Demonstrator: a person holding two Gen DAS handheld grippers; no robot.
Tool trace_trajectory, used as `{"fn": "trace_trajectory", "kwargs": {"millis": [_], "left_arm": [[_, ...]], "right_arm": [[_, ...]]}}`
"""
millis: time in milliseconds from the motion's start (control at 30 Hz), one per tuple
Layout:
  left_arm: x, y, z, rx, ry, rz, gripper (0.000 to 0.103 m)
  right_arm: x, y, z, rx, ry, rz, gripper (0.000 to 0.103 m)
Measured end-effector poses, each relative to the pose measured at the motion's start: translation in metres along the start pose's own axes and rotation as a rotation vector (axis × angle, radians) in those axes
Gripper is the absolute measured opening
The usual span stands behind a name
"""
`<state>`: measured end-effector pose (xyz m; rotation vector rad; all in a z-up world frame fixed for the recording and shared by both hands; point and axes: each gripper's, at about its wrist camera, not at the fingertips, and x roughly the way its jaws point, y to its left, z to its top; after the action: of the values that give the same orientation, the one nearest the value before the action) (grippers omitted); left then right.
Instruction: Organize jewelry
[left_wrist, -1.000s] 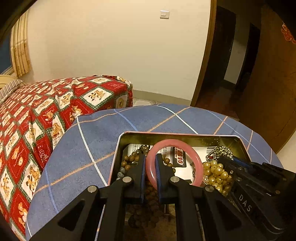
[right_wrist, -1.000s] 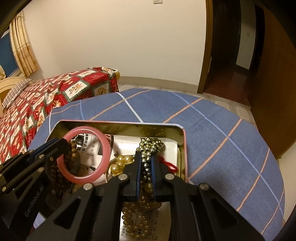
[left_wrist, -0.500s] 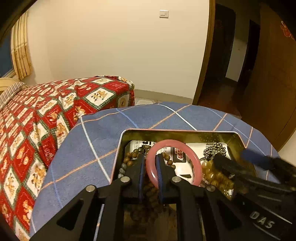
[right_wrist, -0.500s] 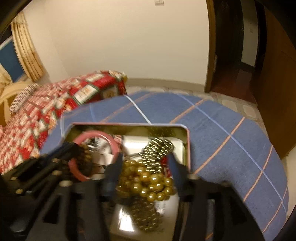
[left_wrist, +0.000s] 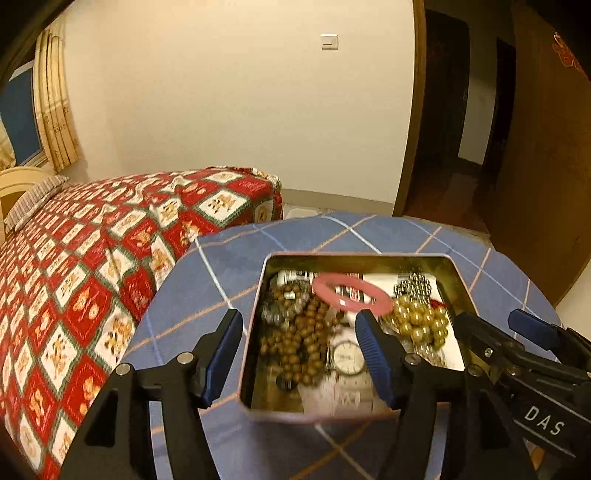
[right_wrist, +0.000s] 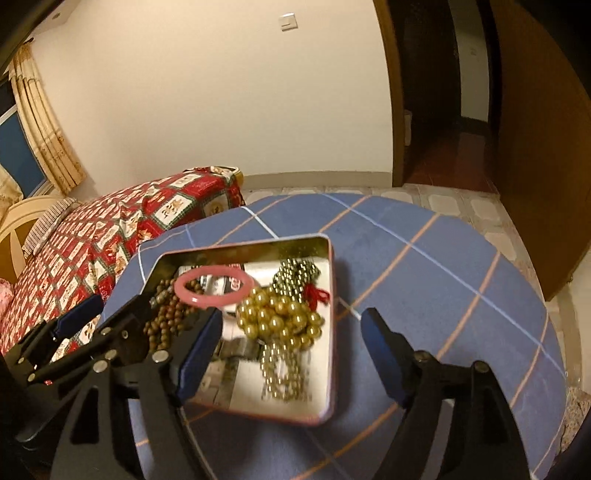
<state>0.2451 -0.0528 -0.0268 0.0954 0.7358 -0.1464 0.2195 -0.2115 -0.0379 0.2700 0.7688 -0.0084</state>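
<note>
One tin (left_wrist: 258, 314) on the table (right_wrist: 424, 280) held one pink bangle (left_wrist: 352, 294). Both grippers, left (left_wrist: 299, 347) and right (right_wrist: 291, 343), gaped empty. Only the left view showed one watch (left_wrist: 346, 357).

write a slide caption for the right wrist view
Open right hand-held gripper above a tin holding a pink bangle and gold beads.

Light: warm, dim indoor yellow cast.
Glare: sheen on the tin (left_wrist: 448, 273) inner wall.
Blur: motion smear over tin contents, both views.
Distortion: strong fisheye bending; dark vignette in corners.
</note>
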Motion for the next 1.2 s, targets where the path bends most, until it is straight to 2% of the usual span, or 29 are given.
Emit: {"fn": "trace_trajectory", "kwargs": {"millis": [100,333,533,767,900,1200], "left_arm": [[-0.007,-0.001,-0.01,-0.006,0.024,0.018,0.064],[-0.038,0.0,-0.034,-0.018,0.023,0.04,0.064],[-0.074,-0.001,-0.06,-0.018,-0.015,0.073,0.064],[-0.115,-0.002,-0.085,-0.013,-0.077,0.104,0.064],[-0.139,0.001,-0.09,-0.018,-0.125,0.113,0.065],[-0.189,0.007,-0.098,-0.026,-0.234,0.125,0.072]], "right_arm": [[-0.004,-0.003,-0.008,0.02,0.013,0.0,0.088],[-0.027,-0.003,-0.032,0.017,0.013,-0.026,0.097],[-0.054,-0.003,-0.058,0.004,-0.007,-0.047,0.098],[-0.09,-0.003,-0.082,-0.014,-0.068,-0.075,0.098],[-0.111,0.001,-0.088,-0.014,-0.105,-0.058,0.099],[-0.163,0.022,-0.094,-0.055,-0.263,-0.066,0.102]]}}
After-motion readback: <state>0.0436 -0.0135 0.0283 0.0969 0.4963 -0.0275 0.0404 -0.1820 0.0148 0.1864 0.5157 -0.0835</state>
